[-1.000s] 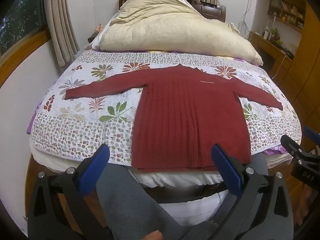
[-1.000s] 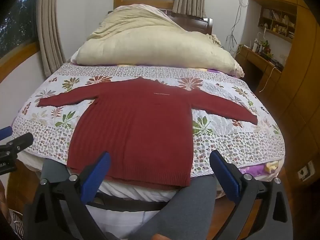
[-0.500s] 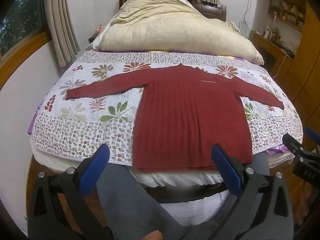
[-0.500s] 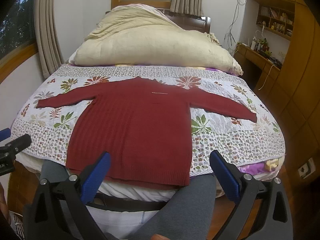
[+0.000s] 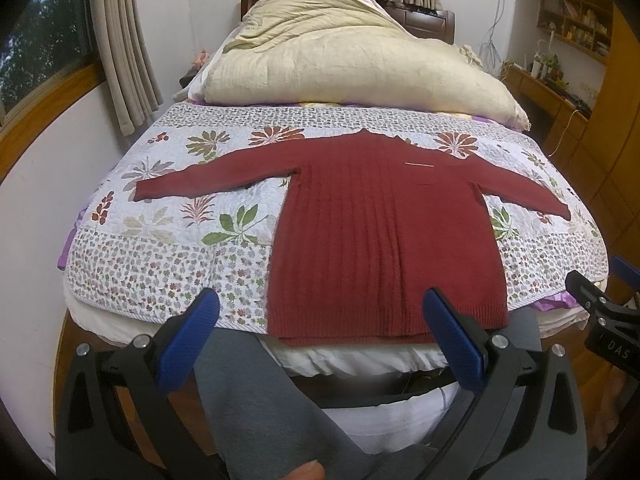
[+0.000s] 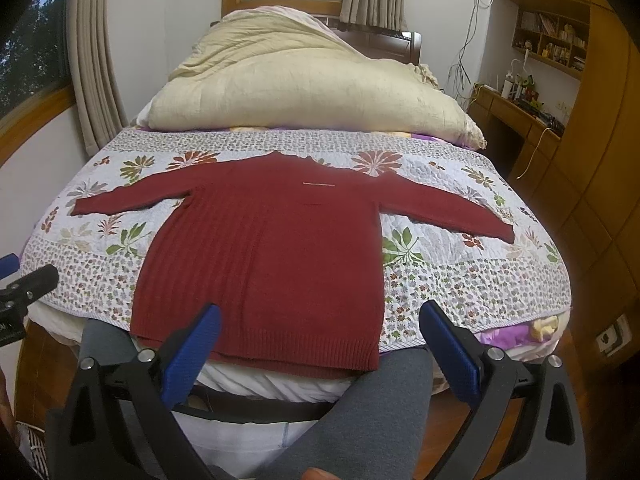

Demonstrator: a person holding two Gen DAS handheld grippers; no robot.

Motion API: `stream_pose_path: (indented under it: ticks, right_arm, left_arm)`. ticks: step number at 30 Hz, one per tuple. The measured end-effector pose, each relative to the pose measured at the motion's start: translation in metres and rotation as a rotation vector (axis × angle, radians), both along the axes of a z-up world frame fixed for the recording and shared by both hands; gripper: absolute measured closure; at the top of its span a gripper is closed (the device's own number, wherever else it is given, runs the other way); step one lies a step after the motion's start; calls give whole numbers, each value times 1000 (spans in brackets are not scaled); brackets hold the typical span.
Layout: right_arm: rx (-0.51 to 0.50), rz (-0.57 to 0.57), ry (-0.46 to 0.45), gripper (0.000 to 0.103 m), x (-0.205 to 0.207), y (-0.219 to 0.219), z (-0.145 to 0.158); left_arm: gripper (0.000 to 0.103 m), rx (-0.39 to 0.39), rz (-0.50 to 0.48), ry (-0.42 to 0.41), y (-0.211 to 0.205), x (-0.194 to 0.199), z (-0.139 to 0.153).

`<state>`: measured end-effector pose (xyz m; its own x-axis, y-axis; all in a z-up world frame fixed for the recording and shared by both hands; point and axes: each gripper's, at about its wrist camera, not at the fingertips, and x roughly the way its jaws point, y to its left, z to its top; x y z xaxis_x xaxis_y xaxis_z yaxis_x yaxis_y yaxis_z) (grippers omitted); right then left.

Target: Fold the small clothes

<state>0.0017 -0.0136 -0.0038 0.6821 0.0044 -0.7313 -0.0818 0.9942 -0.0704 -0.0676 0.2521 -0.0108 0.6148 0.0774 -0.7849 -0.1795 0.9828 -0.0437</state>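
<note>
My left tongs (image 5: 320,340) and right tongs (image 6: 320,352) gape apart, empty, short of the bed (image 5: 168,272). Over the last second I've barely drifted forward, so folding hasn't begun. The red sweater (image 5: 380,232) lies flat, sleeves spread. Only the right view shows the far-right shelf (image 6: 548,40) clearly.

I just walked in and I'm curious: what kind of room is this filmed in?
Most likely a bedroom in a home. A red sweater lies spread on a bed with a floral quilt, a bulky cream duvet is heaped at its head, and curtains hang by the windows.
</note>
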Motion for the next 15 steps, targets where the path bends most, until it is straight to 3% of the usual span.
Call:
stream_pose_path:
  ticks: [15]
  right_arm:
    - [-1,1,2,4,0,4,-4]
  left_arm:
    - [3,3,5,5,1,1,-1]
